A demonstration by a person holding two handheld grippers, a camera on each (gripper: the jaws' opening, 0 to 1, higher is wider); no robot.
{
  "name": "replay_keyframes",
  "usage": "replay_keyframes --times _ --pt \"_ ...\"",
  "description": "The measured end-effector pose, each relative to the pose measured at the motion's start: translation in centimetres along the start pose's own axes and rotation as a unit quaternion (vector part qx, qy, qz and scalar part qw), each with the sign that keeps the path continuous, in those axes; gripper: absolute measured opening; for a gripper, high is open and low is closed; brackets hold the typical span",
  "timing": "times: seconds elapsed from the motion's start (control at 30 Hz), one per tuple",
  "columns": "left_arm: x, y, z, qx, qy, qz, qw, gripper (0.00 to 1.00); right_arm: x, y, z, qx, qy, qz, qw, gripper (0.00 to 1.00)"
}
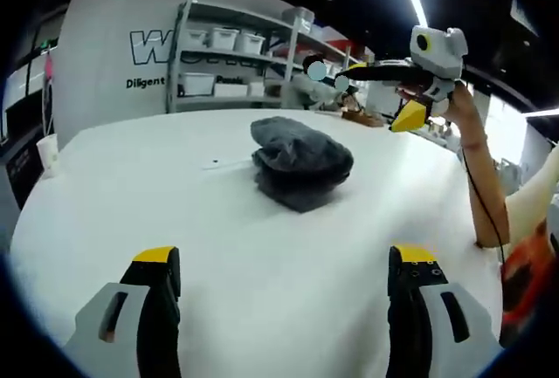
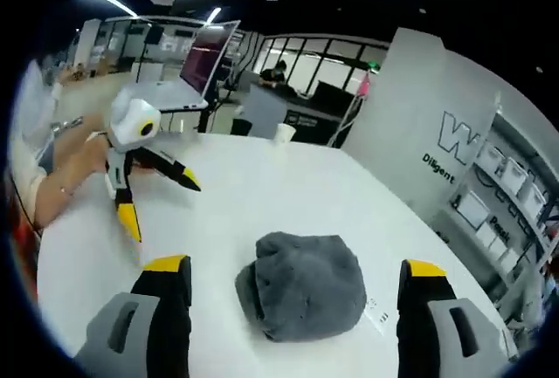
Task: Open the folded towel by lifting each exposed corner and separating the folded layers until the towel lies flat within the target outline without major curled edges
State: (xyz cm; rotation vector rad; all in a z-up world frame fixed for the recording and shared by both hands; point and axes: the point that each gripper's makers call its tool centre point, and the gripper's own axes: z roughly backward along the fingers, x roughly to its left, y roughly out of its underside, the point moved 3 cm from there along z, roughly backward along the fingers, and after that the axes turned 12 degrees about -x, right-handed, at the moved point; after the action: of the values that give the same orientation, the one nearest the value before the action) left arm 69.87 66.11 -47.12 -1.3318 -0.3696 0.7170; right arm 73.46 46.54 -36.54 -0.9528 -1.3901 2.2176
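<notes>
In the left gripper view, the left gripper (image 1: 284, 278) rises from six o'clock, its two yellow-tipped jaws spread wide. At about two o'clock the right gripper (image 1: 376, 90) is held up in a hand (image 1: 456, 103), jaws parted, with the forearm (image 1: 486, 195) running down toward four o'clock. In the right gripper view, the right gripper's own jaws stand wide apart at six o'clock, and the left gripper (image 2: 162, 199) sits at nine o'clock, jaws splayed.
</notes>
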Motion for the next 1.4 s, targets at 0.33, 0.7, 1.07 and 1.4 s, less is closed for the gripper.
replay_keyframes --times 0.33,0.7,1.07,1.4 --pt "0.2 0.2 -0.2 0.01 -0.005 -0.006 0.9999 0.95 0.6 0.7 -0.2 0.037 0.005 0.06 0.9975 0.9" --pt "0.3 0.2 -0.2 0.012 -0.005 -0.008 0.9999 0.95 3.6 0.9 -2.6 0.034 -0.055 0.092 0.9937 0.68" --pt "0.2 0.3 -0.1 0.015 -0.003 -0.01 0.9998 0.95 3.7 3.3 -5.9 0.055 -0.062 0.123 0.9889 0.57" --pt "0.1 0.3 -0.2 0.016 -0.002 -0.011 0.9998 0.95 4.3 4.2 -9.1 0.059 -0.047 0.175 0.9817 0.5"
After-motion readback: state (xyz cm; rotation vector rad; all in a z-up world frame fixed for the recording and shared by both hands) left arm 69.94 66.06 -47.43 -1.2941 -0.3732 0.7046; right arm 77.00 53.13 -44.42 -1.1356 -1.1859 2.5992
